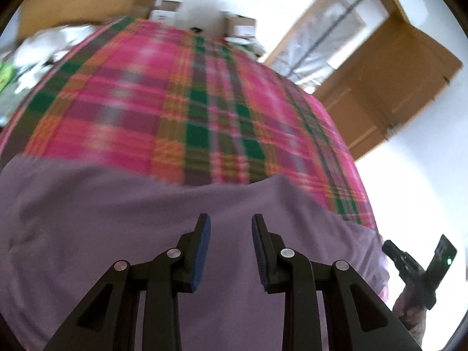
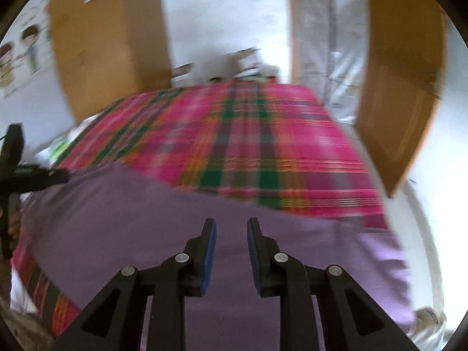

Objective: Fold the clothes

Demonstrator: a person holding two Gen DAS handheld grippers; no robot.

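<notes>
Right wrist view blurs purple garment edges.

Plaid bedspread, pink with green and orange bands, covering the bed from near edge to far end. Cardboard boxes stacked against the white wall beyond the far end; brown wooden door standing open to the right, with a glazed frame beside it. Cartoon wall poster at far left, next to a brown wardrobe panel.
</notes>
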